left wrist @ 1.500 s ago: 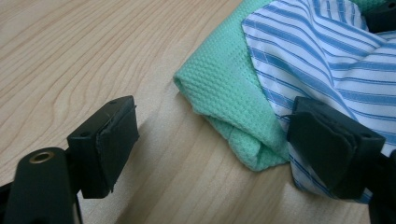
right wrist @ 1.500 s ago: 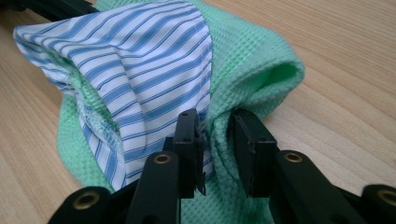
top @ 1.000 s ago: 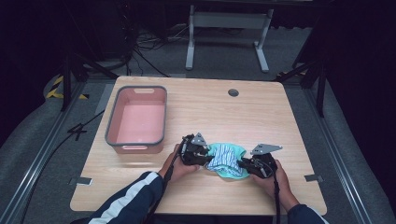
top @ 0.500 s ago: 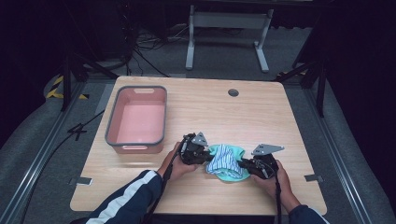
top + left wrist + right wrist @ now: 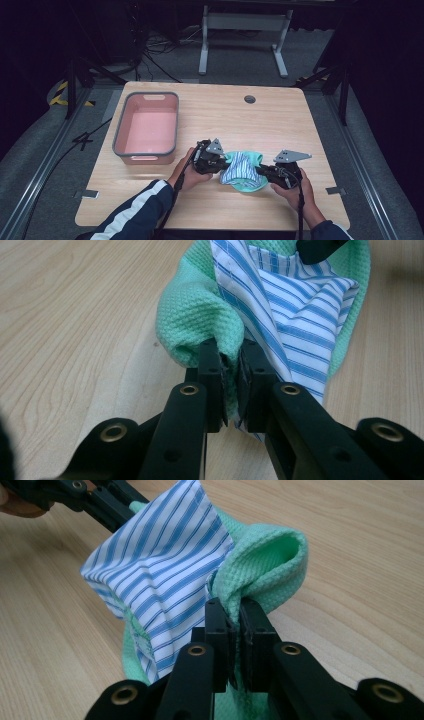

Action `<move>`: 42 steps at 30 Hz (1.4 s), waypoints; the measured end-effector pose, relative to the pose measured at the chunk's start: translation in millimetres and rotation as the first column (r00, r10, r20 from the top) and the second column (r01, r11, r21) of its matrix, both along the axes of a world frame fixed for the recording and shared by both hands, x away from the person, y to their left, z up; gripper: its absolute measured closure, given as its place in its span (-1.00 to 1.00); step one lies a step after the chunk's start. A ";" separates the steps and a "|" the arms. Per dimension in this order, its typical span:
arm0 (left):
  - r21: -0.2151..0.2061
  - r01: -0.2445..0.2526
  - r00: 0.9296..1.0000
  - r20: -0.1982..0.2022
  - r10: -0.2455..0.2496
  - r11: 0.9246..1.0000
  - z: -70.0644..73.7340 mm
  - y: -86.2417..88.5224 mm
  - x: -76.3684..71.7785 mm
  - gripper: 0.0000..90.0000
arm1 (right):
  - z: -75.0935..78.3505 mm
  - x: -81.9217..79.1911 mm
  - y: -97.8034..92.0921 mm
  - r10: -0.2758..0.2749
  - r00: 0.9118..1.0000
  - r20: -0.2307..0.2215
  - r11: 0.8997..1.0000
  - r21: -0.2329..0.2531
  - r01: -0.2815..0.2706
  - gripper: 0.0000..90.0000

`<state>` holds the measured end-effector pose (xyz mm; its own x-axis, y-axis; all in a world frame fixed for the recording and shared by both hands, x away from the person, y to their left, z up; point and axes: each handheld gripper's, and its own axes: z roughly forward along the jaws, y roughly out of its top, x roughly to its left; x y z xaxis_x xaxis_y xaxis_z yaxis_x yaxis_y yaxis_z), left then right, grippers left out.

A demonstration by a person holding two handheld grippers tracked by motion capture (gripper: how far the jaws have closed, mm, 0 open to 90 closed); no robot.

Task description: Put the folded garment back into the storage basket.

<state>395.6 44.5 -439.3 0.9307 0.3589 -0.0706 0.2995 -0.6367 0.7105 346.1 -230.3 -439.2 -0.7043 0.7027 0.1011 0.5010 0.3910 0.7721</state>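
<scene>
Cloth (image 5: 242, 170): green waffle fabric with a blue-striped white side, bunched on the table (image 5: 280, 125) near its 6 o'clock edge, between the two grippers.
Left gripper (image 5: 229, 365): jaws pressed together on the green edge of the cloth; it is at 9 o'clock of the cloth.
Right gripper (image 5: 232, 614): jaws closed on a green fold; it is at 3 o'clock of the cloth.
Bin (image 5: 146, 155): pink with grey rim, at 10 o'clock of the cloth, apart from it.
</scene>
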 end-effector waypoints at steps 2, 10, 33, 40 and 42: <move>0.006 0.002 1.000 0.014 -0.003 1.000 2.3 -1.8 -1.6 0.83 | 2.7 -0.4 0.7 -0.001 1.000 0.006 1.000 0.002 0.001 0.87; 0.002 -0.001 0.999 0.035 0.001 1.000 20.0 5.1 3.7 0.83 | 16.8 -0.2 7.8 0.000 0.999 0.032 1.000 0.004 -0.001 0.87; -0.045 -0.102 0.985 0.133 0.107 0.994 83.9 53.3 10.7 0.83 | 77.6 22.8 52.0 0.056 0.991 0.119 0.998 -0.005 -0.055 0.87; -0.062 -0.160 0.973 0.161 0.168 0.985 101.3 82.4 12.9 0.83 | 97.4 34.9 79.6 0.094 0.984 0.151 0.996 -0.009 -0.094 0.87; -0.061 -0.176 0.968 0.173 0.184 0.983 105.0 91.8 11.8 0.83 | 101.2 38.9 88.4 0.105 0.982 0.155 0.994 -0.005 -0.105 0.87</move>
